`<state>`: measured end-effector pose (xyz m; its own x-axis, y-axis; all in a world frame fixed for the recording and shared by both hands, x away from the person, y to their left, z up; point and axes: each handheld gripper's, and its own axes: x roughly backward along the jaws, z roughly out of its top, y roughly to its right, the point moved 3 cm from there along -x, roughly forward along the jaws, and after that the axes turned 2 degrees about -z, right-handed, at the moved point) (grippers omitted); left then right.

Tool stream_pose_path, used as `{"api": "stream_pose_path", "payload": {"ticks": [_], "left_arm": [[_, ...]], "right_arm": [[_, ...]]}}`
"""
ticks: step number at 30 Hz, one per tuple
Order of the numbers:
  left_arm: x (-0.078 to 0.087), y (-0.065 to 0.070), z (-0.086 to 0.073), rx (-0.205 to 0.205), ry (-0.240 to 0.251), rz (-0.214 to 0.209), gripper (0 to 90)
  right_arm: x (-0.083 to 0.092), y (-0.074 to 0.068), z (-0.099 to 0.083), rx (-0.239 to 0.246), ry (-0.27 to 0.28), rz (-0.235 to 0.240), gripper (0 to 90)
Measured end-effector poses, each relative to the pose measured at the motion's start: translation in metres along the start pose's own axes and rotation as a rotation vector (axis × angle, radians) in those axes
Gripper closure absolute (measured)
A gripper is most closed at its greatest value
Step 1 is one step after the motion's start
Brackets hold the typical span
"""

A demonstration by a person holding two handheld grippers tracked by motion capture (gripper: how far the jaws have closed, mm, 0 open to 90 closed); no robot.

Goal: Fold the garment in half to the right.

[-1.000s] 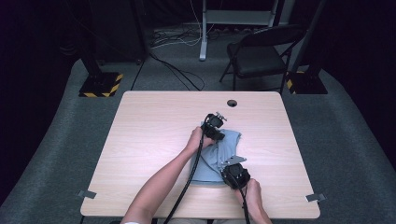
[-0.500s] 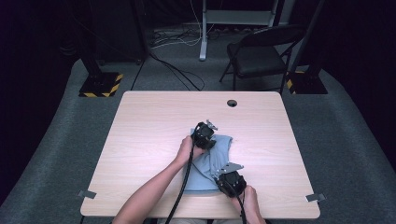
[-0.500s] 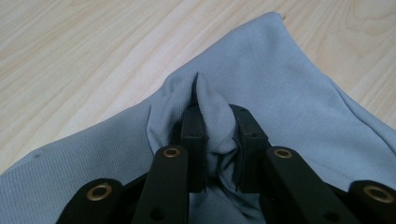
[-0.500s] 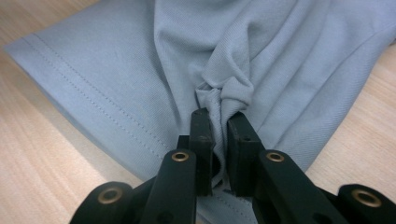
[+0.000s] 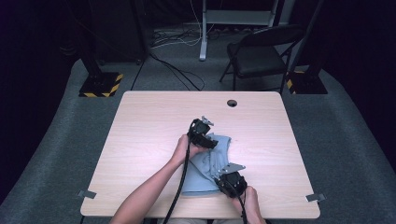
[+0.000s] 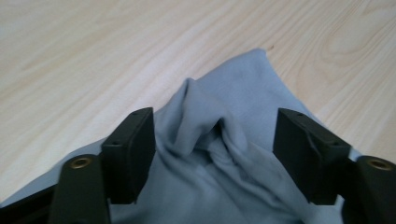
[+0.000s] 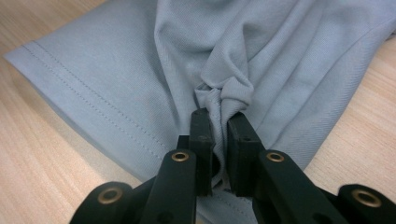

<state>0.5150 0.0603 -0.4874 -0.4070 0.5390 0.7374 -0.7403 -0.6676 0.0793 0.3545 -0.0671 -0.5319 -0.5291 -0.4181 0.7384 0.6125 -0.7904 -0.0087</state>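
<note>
A light blue-grey garment point(image 5: 212, 161) lies crumpled on the wooden table point(image 5: 149, 121), near its front middle. In the left gripper view my left gripper point(image 6: 214, 135) has just been opening; its jaws stand wide over a raised fold of the garment point(image 6: 219, 140), and the pads do not press on it. In the high view the left gripper point(image 5: 208, 140) hovers at the cloth's far edge. My right gripper point(image 7: 219, 128) is shut on a bunched pinch of the garment point(image 7: 280, 60). In the high view the right gripper point(image 5: 224, 179) is at the cloth's near right corner.
A round cable hole point(image 5: 232, 103) sits near the table's far edge. A black folding chair point(image 5: 261, 51) and stand bases point(image 5: 100, 84) stand on the carpet beyond the table. Tape marks point(image 5: 86, 193) flag the front corners.
The left gripper moved left and toward me across the cloth, dragging the far part into a heap, then opened and let the fold go. The right gripper kept its pinch in place.
</note>
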Motion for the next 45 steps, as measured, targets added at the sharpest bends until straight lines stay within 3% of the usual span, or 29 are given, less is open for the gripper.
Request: {"api": "stream_pose_path", "payload": {"ticks": [1,2,3,5,6,8,10,11,13,15,16,18,26,30,33,37,40,42,45], "left_arm": [[0.0,0.0,0.0,0.0,0.0,0.0,25.0],[0.016,-0.001,-0.001,0.012,0.03,0.003,24.3],[0.016,-0.001,-0.001,0.012,0.03,0.003,22.9],[0.033,-0.002,-0.005,0.018,0.055,0.014,21.8],[0.049,-0.001,-0.016,0.016,0.066,0.037,21.2],[0.056,0.0,-0.024,0.02,0.067,0.043,20.8],[0.069,0.003,-0.052,0.018,0.042,0.071,20.7],[0.069,0.003,-0.052,0.018,0.042,0.071,20.7],[0.069,0.004,-0.079,0.023,-0.003,0.094,20.7],[0.066,0.004,-0.088,0.032,-0.022,0.092,20.3],[0.057,0.005,-0.102,0.038,-0.061,0.084,20.1],[0.049,0.006,-0.112,0.043,-0.091,0.085,19.1],[0.044,0.005,-0.118,0.039,-0.092,0.082,18.7],[0.044,0.003,-0.121,0.043,-0.083,0.072,18.8],[0.044,0.003,-0.121,0.043,-0.079,0.072,18.8],[0.045,0.003,-0.121,0.044,-0.077,0.066,18.7],[0.046,0.0,-0.121,0.06,-0.078,0.043,17.6],[0.048,-0.003,-0.12,0.078,-0.074,0.023,15.8],[0.055,-0.007,-0.117,0.088,-0.055,0.03,14.0]], "right_arm": [[0.0,0.0,0.0,0.0,0.0,0.0,82.7],[0.0,0.0,0.0,-0.003,0.003,0.0,82.7],[0.0,0.0,0.0,-0.008,0.005,0.002,82.6],[0.001,0.001,-0.001,-0.01,0.006,0.002,82.7],[0.001,0.001,-0.001,-0.017,0.014,0.004,82.7],[0.002,0.002,-0.002,-0.027,0.02,0.008,82.6],[0.003,0.002,-0.002,-0.029,0.025,0.007,82.6],[0.003,0.002,-0.002,-0.029,0.025,0.007,82.6],[0.004,0.002,-0.001,-0.032,0.033,0.002,82.6],[0.005,0.002,-0.001,-0.03,0.038,-0.002,82.6],[0.006,0.002,-0.001,-0.032,0.041,-0.003,82.6],[0.006,0.003,-0.001,-0.038,0.044,-0.004,82.6],[0.015,0.007,-0.003,-0.054,0.075,-0.02,82.2],[0.028,0.011,-0.011,-0.073,0.103,-0.031,81.5],[0.03,0.011,-0.019,-0.076,0.091,-0.028,80.4],[0.03,0.015,-0.023,-0.097,0.055,0.009,70.4],[0.037,0.023,-0.019,-0.127,0.071,0.054,61.9],[0.043,0.029,-0.015,-0.144,0.092,0.054,58.8],[0.05,0.037,-0.006,-0.141,0.102,0.037,55.8]]}}
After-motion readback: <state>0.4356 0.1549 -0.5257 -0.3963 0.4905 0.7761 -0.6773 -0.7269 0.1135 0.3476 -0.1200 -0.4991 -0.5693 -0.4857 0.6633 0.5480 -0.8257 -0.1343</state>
